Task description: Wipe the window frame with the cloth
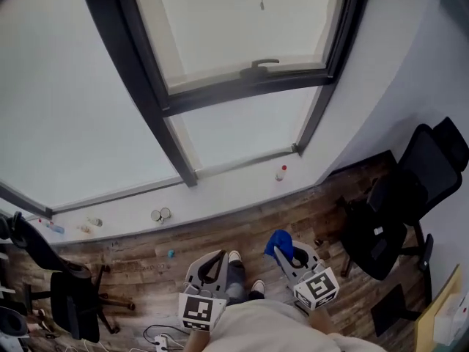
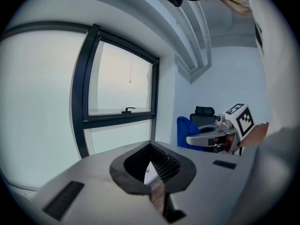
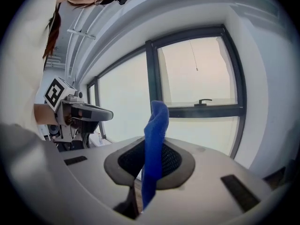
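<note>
The blue cloth [image 1: 278, 242] is pinched in my right gripper [image 1: 287, 255], low in the head view above the wooden floor. In the right gripper view the cloth [image 3: 154, 135] stands up from the shut jaws of that gripper [image 3: 146, 177]. My left gripper [image 1: 218, 259] is held beside it, shut with nothing in it; in its own view the left gripper [image 2: 152, 172] shows its jaws closed together. The dark window frame [image 1: 176, 145] with its handle [image 1: 260, 64] lies ahead, well beyond both grippers. It also shows as the window frame [image 2: 91, 93] and the window frame [image 3: 152, 74].
A white sill [image 1: 220, 189] carries a small bottle [image 1: 281, 172] and small round items [image 1: 160, 214]. A black office chair [image 1: 399, 211] stands at the right, another chair [image 1: 62, 284] at the left. Cables [image 1: 157, 336] lie on the floor by my feet.
</note>
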Motion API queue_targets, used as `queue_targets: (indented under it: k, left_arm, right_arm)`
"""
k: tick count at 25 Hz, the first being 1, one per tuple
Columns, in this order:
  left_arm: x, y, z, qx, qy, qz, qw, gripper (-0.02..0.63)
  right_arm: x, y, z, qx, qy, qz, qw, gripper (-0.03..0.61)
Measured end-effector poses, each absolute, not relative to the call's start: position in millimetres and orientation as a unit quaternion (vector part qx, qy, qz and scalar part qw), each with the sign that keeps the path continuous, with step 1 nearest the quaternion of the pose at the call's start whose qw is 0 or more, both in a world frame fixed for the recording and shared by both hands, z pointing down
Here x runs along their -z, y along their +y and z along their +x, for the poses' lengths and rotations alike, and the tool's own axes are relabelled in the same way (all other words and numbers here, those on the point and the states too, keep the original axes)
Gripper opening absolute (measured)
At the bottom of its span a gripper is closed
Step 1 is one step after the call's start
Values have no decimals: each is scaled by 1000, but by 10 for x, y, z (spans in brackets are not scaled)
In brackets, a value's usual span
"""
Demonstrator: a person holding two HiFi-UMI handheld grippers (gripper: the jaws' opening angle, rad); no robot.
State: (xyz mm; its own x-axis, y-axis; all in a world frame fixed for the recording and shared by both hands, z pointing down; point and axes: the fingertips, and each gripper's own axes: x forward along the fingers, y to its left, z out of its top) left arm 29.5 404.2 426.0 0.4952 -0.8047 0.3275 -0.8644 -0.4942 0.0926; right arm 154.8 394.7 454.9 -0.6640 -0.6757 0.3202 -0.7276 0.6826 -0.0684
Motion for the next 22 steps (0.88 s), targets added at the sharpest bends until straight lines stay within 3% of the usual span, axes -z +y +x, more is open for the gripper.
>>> queue_targets:
  k: [11,22]
  left_arm:
    - [-4222,2954,-205,-132,-474,863,116,8]
    - [-4423,2347,-383,-124,-498,845,153,8]
  right_arm:
    - [-4411,2952,661,-72,-919,364,129,46]
    - [-4513,2300,386,-84,-924,340,150,46]
